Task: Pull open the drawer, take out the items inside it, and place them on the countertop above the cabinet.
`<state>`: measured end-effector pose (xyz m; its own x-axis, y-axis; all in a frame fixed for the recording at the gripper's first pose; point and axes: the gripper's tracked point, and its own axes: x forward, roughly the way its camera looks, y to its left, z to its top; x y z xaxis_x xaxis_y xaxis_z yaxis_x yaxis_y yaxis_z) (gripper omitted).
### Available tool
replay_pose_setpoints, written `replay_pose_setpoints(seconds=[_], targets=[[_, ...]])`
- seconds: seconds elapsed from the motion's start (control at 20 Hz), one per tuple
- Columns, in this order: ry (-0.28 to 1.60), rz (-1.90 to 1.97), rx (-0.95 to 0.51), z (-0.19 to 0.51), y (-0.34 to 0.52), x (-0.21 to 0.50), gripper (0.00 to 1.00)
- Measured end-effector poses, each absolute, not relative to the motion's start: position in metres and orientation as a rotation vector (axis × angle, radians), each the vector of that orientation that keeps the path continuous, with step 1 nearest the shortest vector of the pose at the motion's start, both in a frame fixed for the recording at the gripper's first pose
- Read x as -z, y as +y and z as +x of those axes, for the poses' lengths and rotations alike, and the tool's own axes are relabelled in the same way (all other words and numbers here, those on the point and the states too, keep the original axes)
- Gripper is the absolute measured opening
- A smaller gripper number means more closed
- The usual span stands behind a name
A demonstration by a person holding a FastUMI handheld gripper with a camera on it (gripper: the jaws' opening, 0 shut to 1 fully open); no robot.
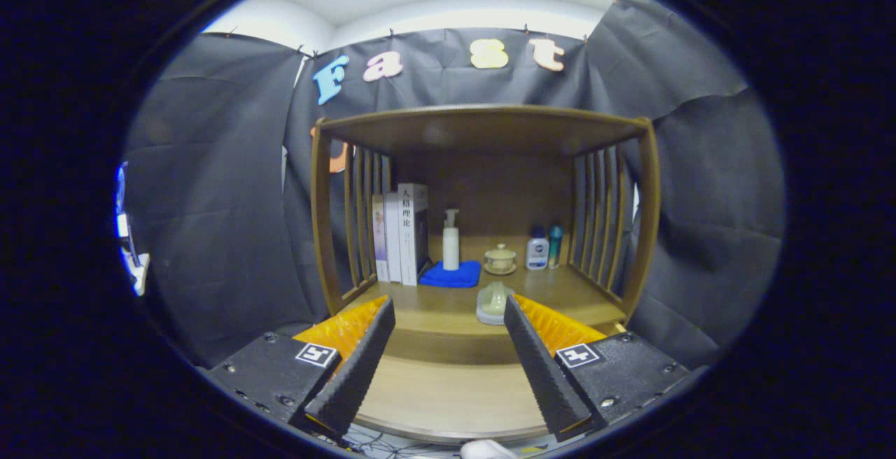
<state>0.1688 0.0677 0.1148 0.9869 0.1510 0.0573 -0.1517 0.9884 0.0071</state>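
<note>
My gripper (448,303) is open, and between its fingers I see only bare wood. It points at a wooden cabinet (318,221) with slatted sides. The countertop (434,312) lies just beyond the fingertips. A pale green ceramic piece (492,301) sits at the countertop's front edge, right beside my right fingertip (511,308) and apart from it. Below the countertop's front face, a lighter wooden surface (448,396) juts out toward me between the fingers. It looks like the pulled-out drawer, and its visible part is bare.
Further back on the countertop stand upright books (402,231), a white pump bottle (451,242), a folded blue cloth (451,275), a lidded cup on a saucer (500,258) and two small bottles (544,247). A shelf board (483,126) roofs the space. Black cloth hangs on both sides.
</note>
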Motion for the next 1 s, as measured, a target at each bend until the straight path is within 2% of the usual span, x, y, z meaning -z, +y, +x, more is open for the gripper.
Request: replay_pose_setpoints(seconds=[0.2, 0.55, 1.0], targets=[[-0.104, 0.017, -0.127, 0.122, 0.057, -0.101, 0.99], [-0.129, -0.002, -0.059, 0.063, 0.029, -0.033, 0.99], [0.048, 0.062, -0.044, 0.058, 0.009, 0.087, 1.00]])
